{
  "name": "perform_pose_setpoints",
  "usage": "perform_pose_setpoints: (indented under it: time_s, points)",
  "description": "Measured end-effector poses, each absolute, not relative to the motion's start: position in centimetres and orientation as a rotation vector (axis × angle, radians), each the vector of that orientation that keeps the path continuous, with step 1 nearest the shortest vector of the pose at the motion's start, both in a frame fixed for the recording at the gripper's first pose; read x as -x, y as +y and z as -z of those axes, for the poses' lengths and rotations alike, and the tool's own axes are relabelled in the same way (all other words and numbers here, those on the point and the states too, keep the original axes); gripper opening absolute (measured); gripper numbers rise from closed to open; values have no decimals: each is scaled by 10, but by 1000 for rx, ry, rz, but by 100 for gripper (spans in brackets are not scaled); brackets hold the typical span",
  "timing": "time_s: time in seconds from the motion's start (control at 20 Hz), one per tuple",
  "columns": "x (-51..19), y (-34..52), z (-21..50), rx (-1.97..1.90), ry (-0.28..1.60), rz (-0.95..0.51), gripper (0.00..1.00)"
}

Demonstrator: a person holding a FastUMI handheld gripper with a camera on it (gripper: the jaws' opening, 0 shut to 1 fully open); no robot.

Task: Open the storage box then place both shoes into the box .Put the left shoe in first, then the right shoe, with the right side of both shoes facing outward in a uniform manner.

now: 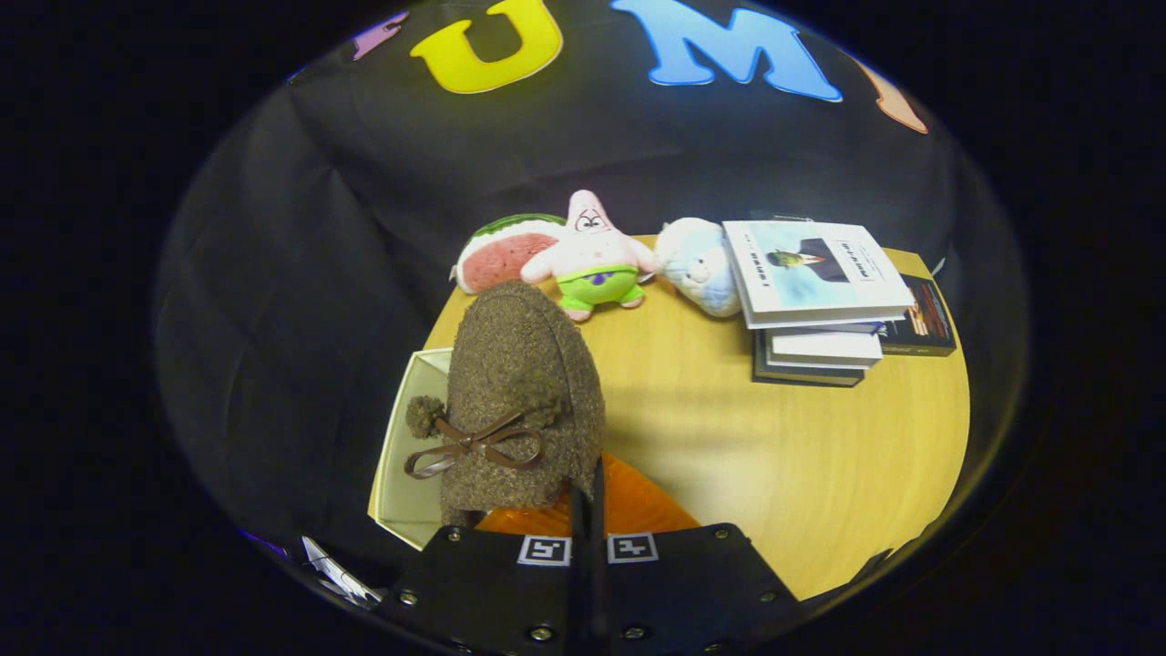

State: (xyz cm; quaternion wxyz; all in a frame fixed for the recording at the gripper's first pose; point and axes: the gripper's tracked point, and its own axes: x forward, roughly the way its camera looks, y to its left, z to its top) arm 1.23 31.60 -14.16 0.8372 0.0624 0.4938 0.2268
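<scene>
A brown fuzzy shoe with a brown ribbon bow and a small pompom hangs just ahead of my fingers, its toe pointing away toward the plush toys. My gripper is shut, its two fingers pressed together on the shoe's near right edge. Under the shoe lies an orange part of the storage box. An open white-lined part of the box shows to the shoe's left, at the table's left edge. The shoe hides the inside of the box.
On the yellow wooden table, a watermelon plush, a pink starfish plush and a pale blue plush line the far edge. A stack of books sits at the far right.
</scene>
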Motion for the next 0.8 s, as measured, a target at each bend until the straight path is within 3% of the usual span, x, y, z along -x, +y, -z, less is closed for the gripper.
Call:
perform_pose_setpoints:
  time_s: [0.5,0.8]
  points:
    - [-15,406,191,15,1095,-431,1]
    - [-10,410,233,76,1157,-342,1]
